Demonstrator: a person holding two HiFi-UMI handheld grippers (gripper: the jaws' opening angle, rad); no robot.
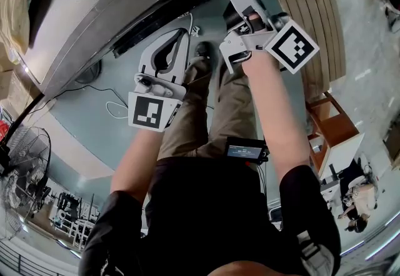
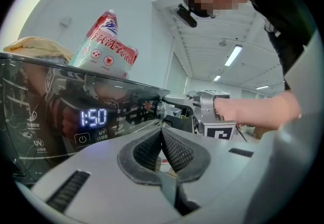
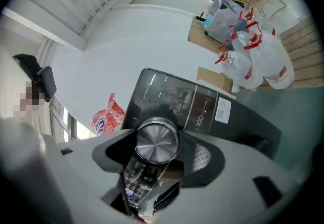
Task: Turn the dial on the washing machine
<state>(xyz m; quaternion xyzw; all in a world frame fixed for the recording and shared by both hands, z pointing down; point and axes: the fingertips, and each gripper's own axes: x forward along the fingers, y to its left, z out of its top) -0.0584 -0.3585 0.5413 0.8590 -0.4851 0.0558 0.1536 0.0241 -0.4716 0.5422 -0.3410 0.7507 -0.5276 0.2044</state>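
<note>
Your right gripper (image 3: 158,140) is clamped on the dial (image 3: 157,143). One ribbed pad (image 3: 203,157) presses against the knob's right edge and the other jaw meets its left edge, so the brushed-metal face fills the gap between them. The dial sits on the dark glossy control panel (image 3: 174,97) of the washing machine (image 1: 75,15), near the panel's lower edge in the right gripper view. In the head view your right arm reaches forward and upward to the machine's front edge, with the marker cube (image 1: 292,45) of that gripper just above your wrist.

Your left gripper (image 2: 162,134) holds nothing. Its two pads meet at the tips, with only a narrow wedge of space behind them. It hangs just below the control panel and beside your right gripper, touching neither. In the left gripper view the panel's display (image 2: 94,117) reads 1:50, with a power symbol (image 2: 82,139) beneath it. In that view the dial appears small, at the panel's right end.

A red, white and blue detergent bag (image 2: 106,45) and a yellow cloth (image 2: 35,45) lie on top of the machine. A floor fan (image 1: 22,168) stands well apart at your left.
</note>
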